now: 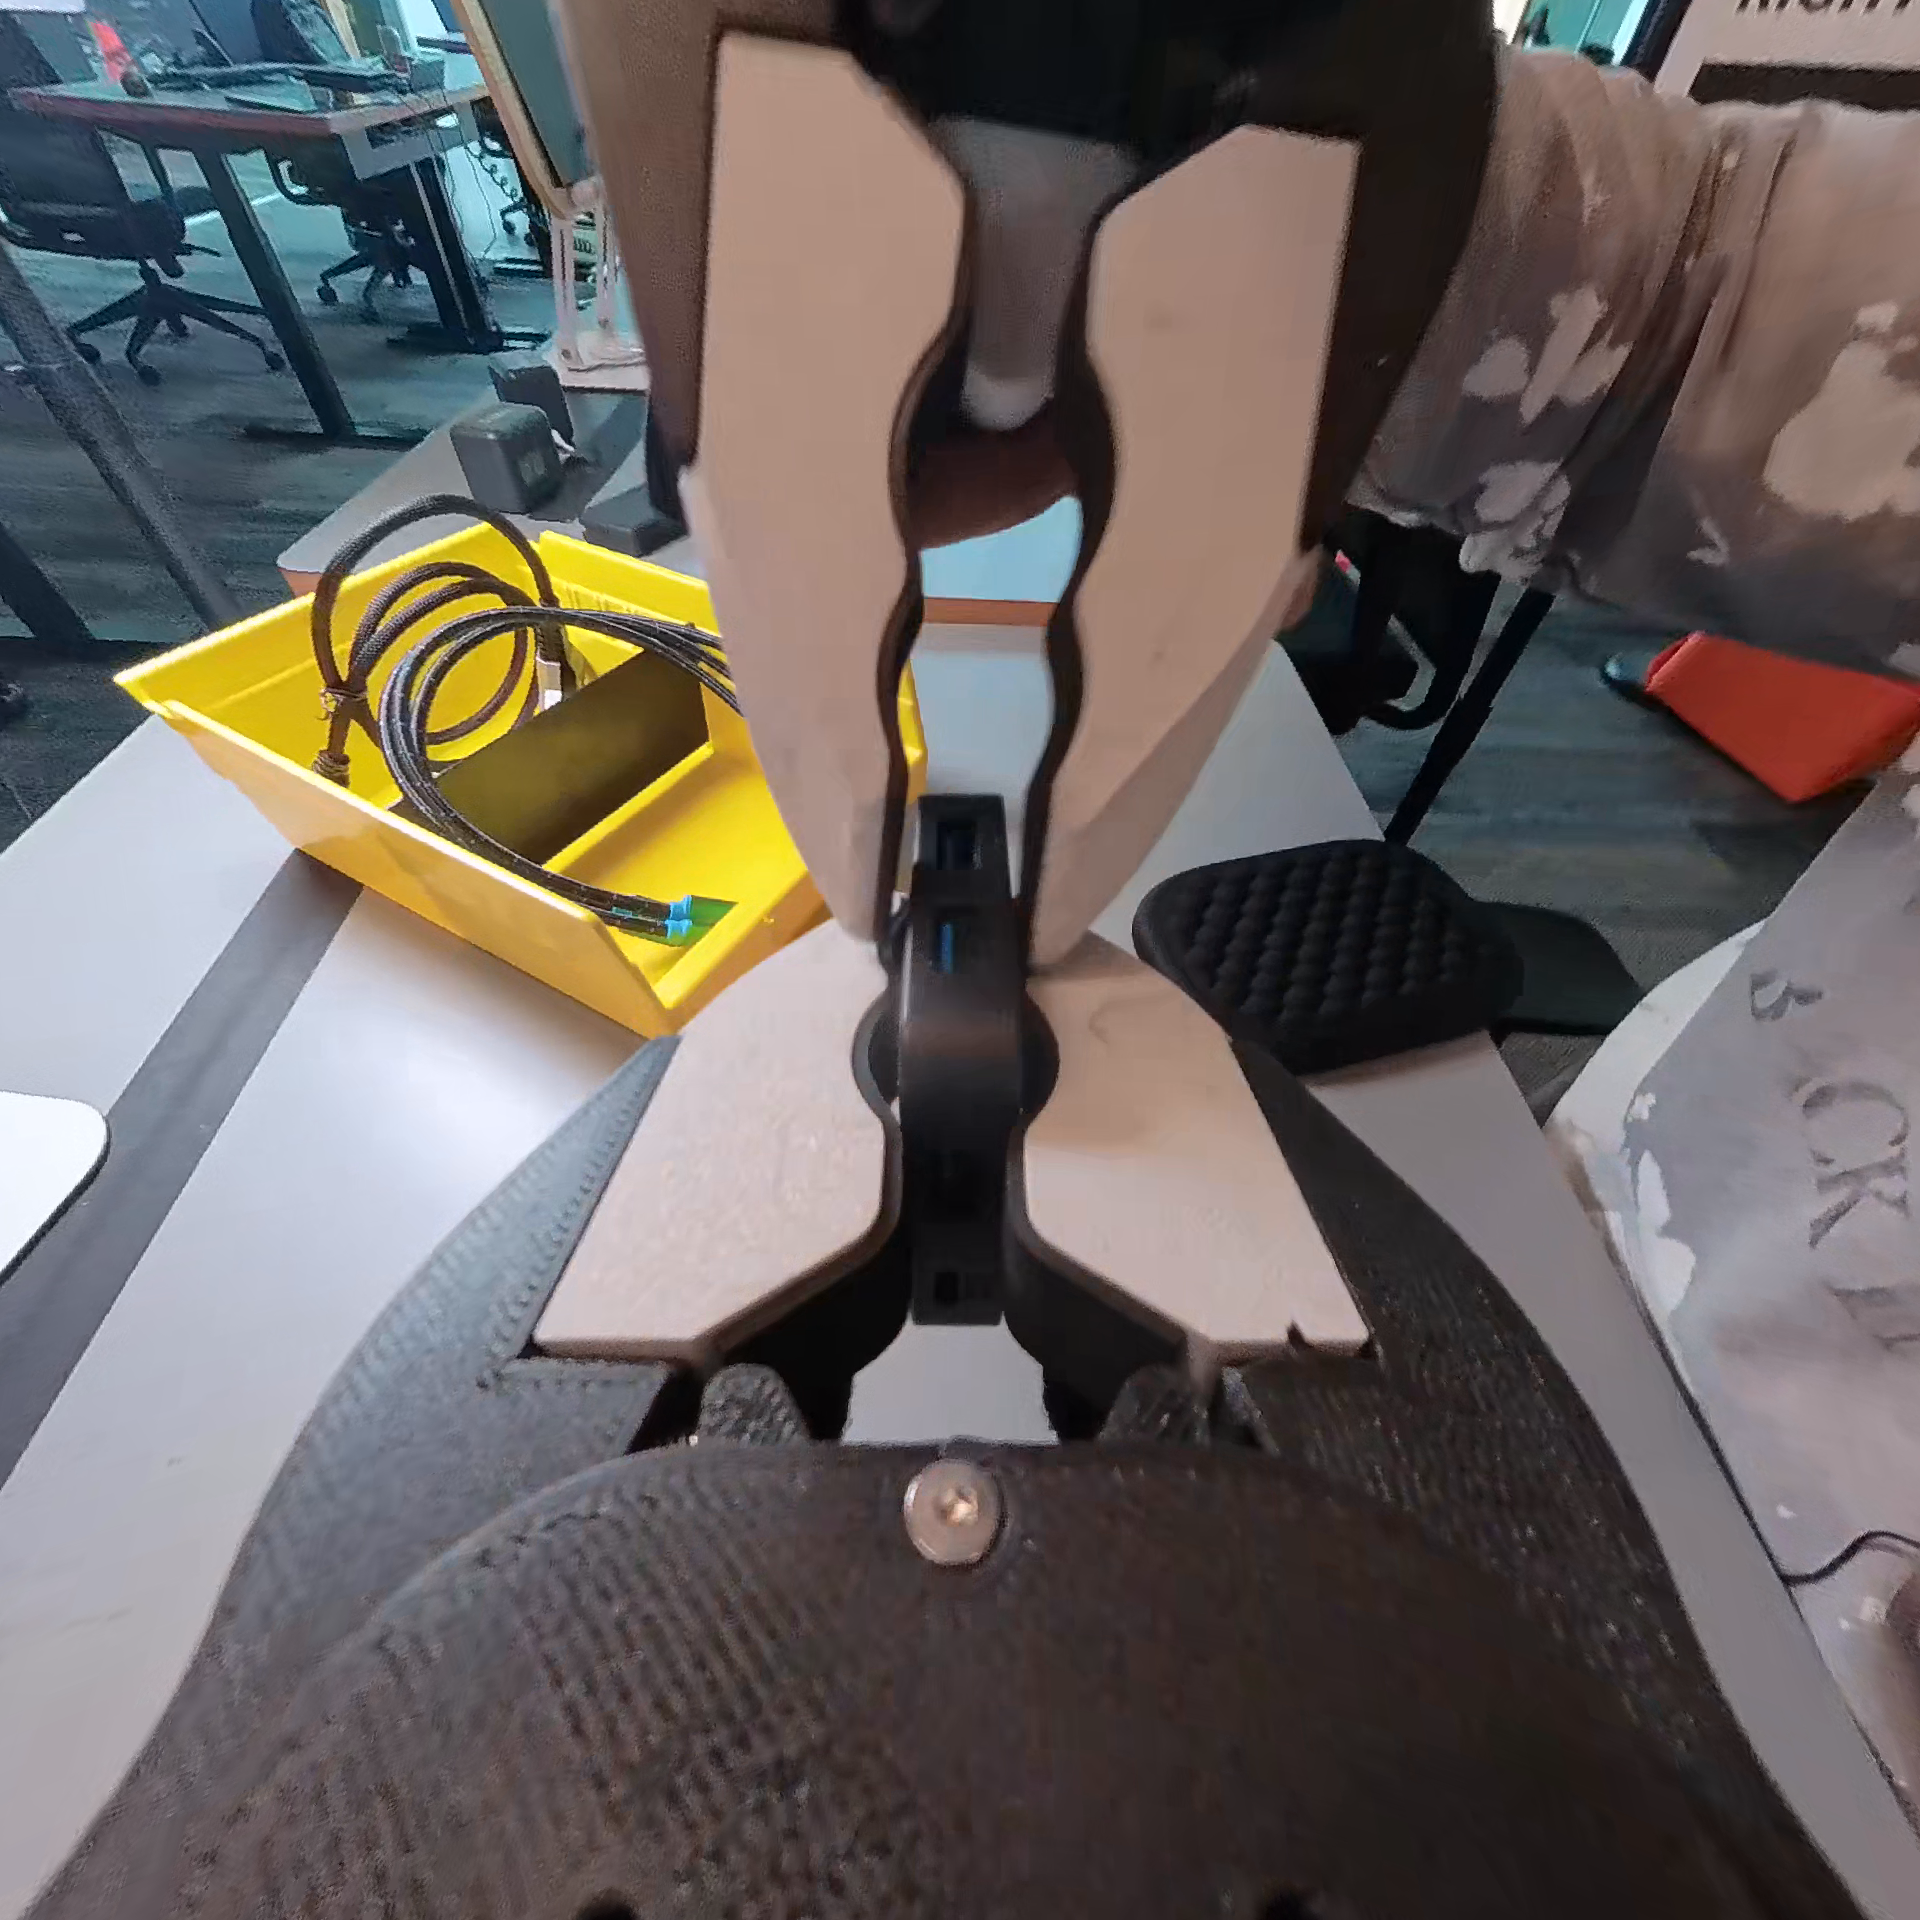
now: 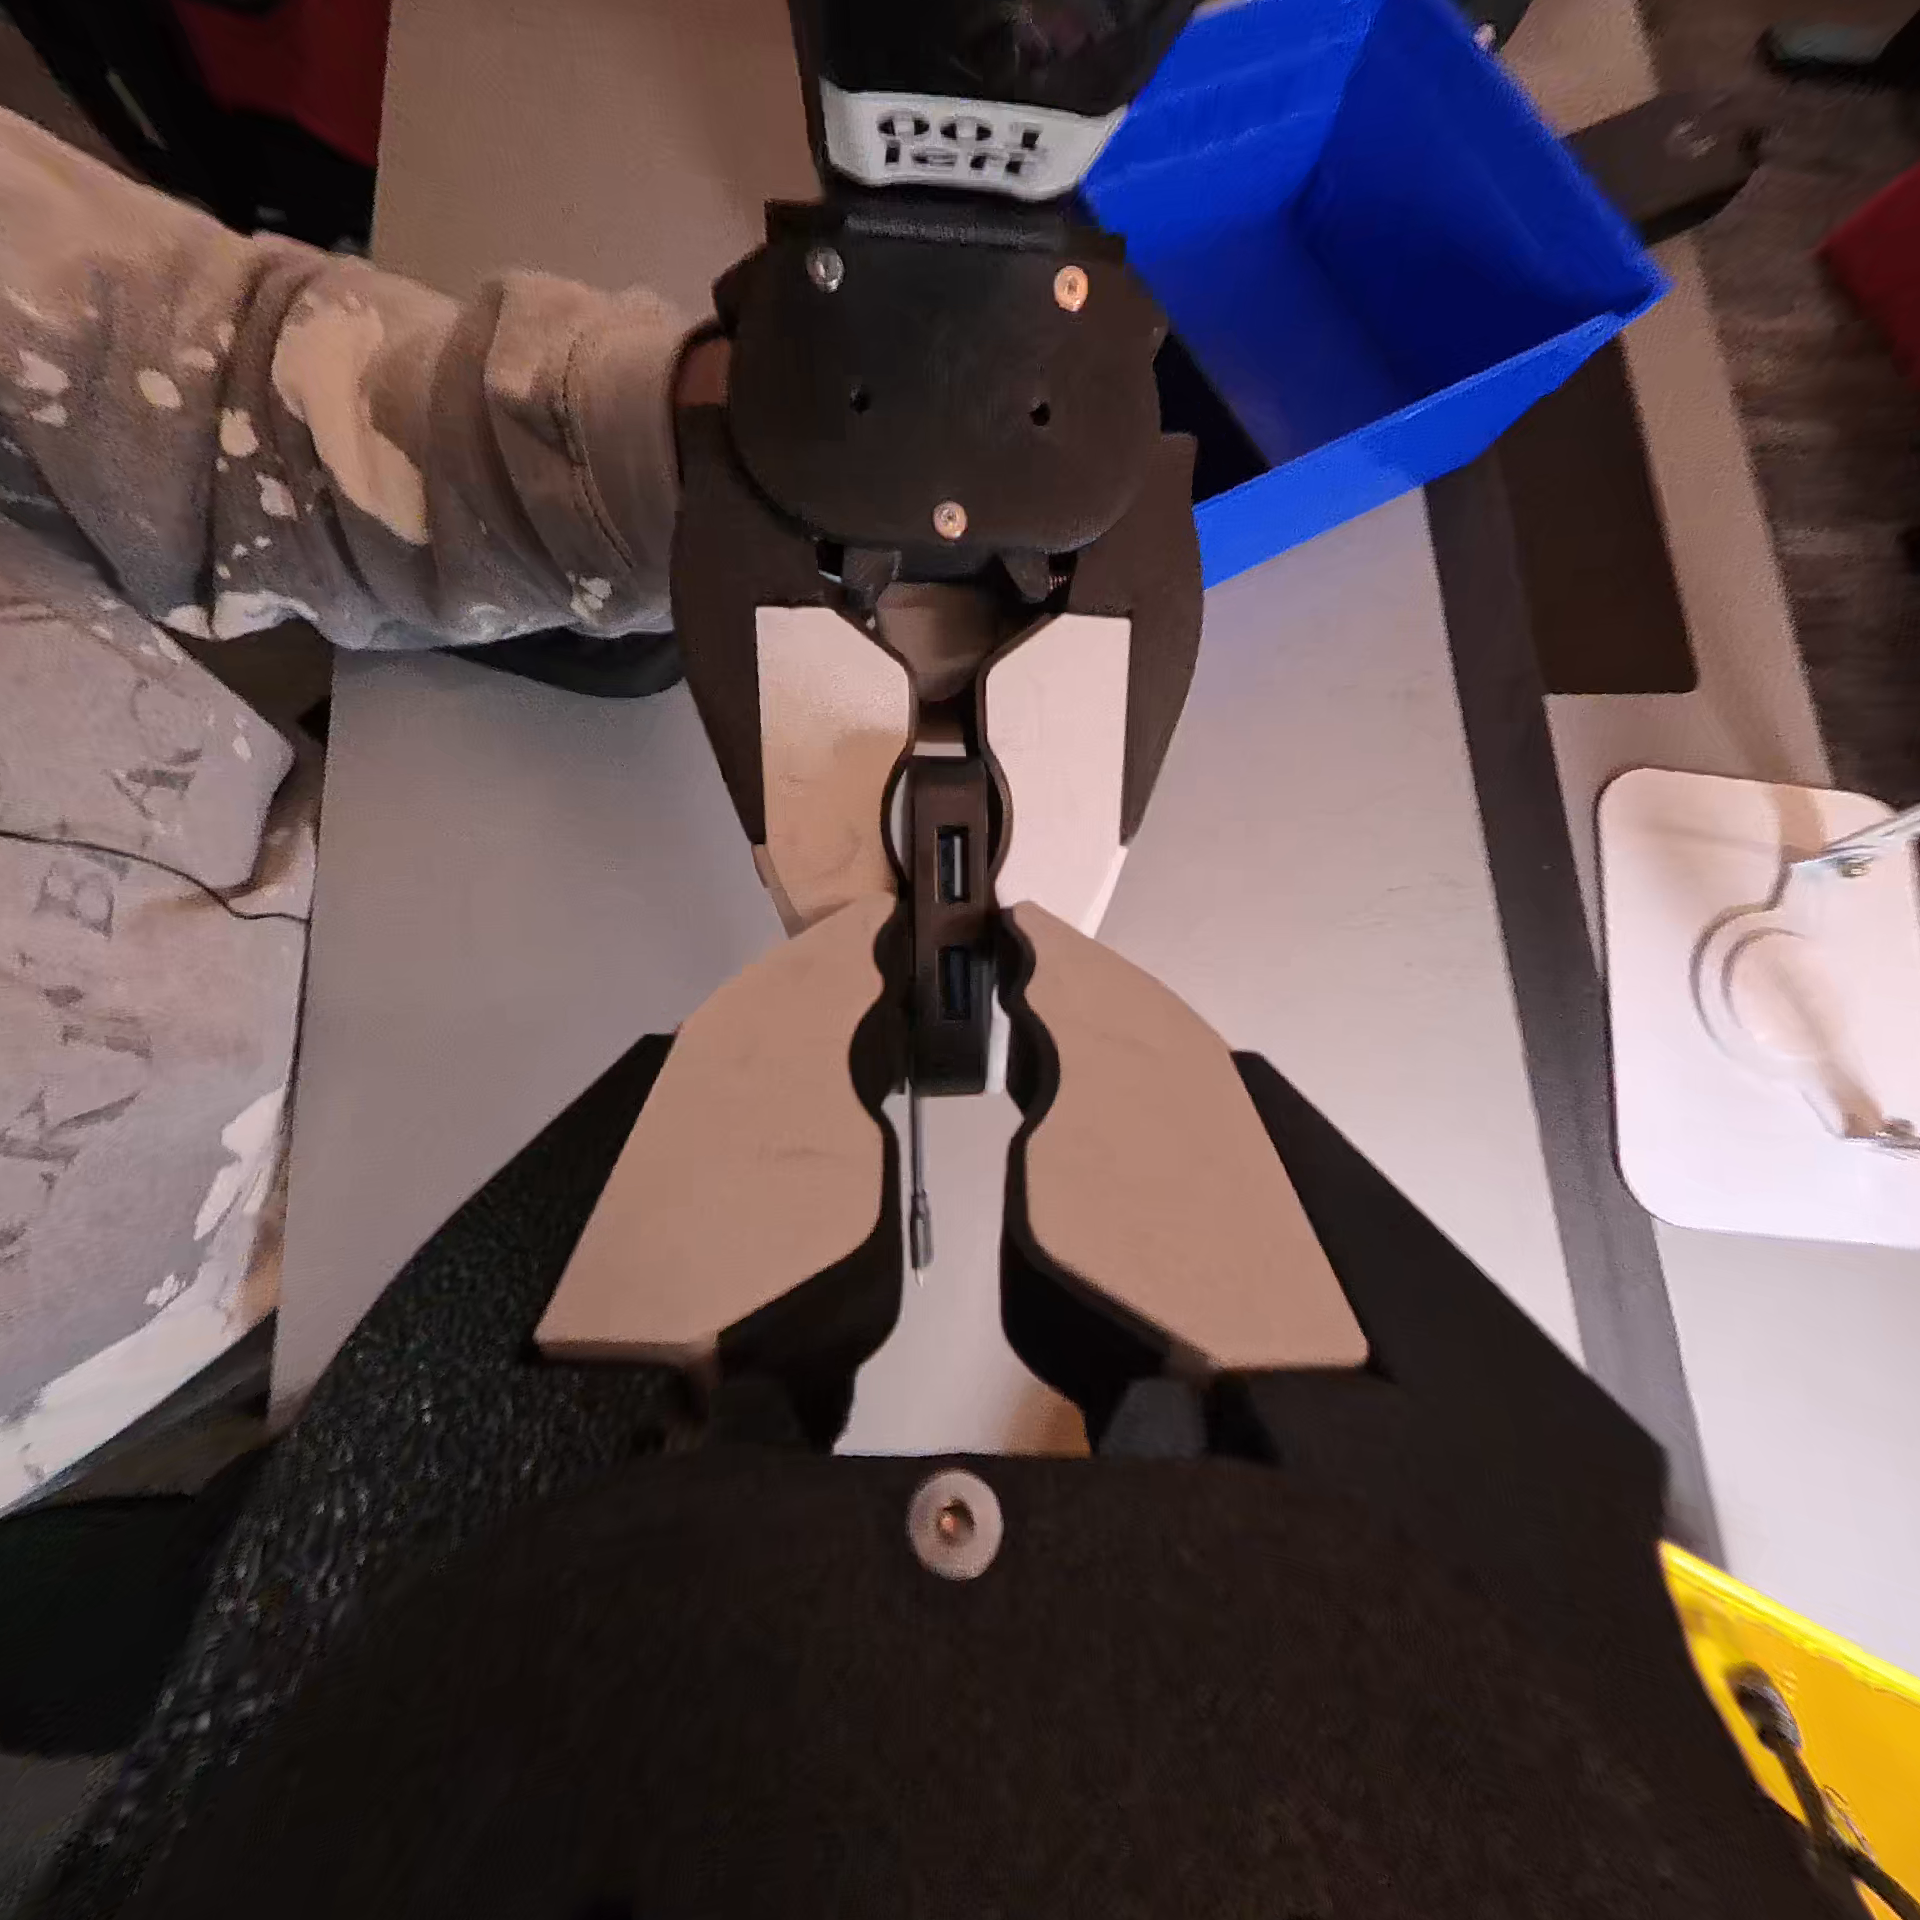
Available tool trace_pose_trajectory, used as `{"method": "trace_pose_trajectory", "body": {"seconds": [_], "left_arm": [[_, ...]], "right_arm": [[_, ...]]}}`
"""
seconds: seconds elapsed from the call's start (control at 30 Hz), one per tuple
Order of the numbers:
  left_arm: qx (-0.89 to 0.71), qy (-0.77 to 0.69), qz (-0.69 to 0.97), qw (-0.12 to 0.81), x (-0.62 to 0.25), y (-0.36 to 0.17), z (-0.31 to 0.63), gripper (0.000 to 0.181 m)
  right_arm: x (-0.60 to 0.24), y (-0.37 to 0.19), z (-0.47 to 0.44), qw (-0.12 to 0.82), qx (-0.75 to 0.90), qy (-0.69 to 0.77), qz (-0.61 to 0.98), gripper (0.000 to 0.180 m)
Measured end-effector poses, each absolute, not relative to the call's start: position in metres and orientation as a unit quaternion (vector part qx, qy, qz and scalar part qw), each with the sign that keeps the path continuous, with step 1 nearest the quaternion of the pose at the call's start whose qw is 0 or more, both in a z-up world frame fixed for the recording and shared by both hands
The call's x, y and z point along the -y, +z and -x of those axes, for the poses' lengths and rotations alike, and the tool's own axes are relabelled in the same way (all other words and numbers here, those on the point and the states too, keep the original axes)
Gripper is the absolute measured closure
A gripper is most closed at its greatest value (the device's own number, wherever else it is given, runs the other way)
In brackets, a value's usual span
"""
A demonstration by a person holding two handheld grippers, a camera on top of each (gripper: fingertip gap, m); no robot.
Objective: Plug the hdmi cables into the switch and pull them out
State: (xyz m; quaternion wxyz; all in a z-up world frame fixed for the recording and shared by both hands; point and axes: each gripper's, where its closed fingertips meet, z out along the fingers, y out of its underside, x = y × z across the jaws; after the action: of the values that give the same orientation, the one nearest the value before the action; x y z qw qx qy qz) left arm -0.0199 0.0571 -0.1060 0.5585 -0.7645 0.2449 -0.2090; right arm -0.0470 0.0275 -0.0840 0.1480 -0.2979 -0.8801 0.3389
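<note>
Left wrist view looks along the left hand-held gripper (image 1: pixel 956 997), whose two fingers are clamped on a slim black switch (image 1: pixel 956 1049) held edge-up above the grey bench (image 1: pixel 343 1122), with the right hand-held gripper (image 1: pixel 956 925) reaching in from the far side and pinching the same body at its other end. Right wrist view confirms it: the right hand-held gripper (image 2: pixel 951 935) is closed on the switch (image 2: pixel 951 935) near two blue-tongued ports, and the left hand-held gripper (image 2: pixel 940 883) grips just beyond them, fingertips nearly touching. A short pigtail lead (image 2: pixel 920 1184) hangs from the near end of the switch. The HDMI cables (image 1: pixel 457 675) lie coiled in the yellow bin (image 1: pixel 582 914), well apart from the switch, so no plug is seated yet. The main risk, as I judge it, is the double hold: if both grippers pull or twist in different directions the thin body could rotate or slip out, since each grips only narrow faces. Releasing one gripper to fetch a cable leaves the switch held at one end, and it may tilt or drop to the bench. The fingers also sit close to the ports and could block a plug. A blue bin (image 2: pixel 1403 312) stands beyond.
</note>
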Motion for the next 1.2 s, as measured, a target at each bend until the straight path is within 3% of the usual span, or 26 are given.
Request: {"method": "trace_pose_trajectory", "body": {"seconds": [0.27, 0.4, 0.63, 0.83, 1.2], "left_arm": [[-0.258, -0.192, 0.772, 0.548, -0.060, -0.115, 0.016, 0.166], [-0.223, -0.211, 0.752, 0.583, -0.058, -0.097, 0.028, 0.139], [-0.116, -0.189, 0.730, 0.647, -0.047, -0.069, 0.090, 0.135], [-0.074, -0.176, 0.721, 0.666, -0.036, -0.060, 0.119, 0.137], [-0.063, -0.165, 0.730, 0.660, -0.035, -0.066, 0.128, 0.139]], "right_arm": [[-0.034, -0.090, 0.038, 0.132, 0.896, 0.313, 0.284, 0.167], [-0.051, -0.070, 0.029, 0.151, 0.889, 0.320, 0.290, 0.167], [-0.155, -0.015, 0.029, 0.259, 0.845, 0.267, 0.385, 0.167], [-0.275, 0.024, 0.046, 0.411, 0.765, 0.171, 0.466, 0.167], [-0.350, -0.036, 0.101, 0.486, 0.669, 0.246, 0.506, 0.167]]}}
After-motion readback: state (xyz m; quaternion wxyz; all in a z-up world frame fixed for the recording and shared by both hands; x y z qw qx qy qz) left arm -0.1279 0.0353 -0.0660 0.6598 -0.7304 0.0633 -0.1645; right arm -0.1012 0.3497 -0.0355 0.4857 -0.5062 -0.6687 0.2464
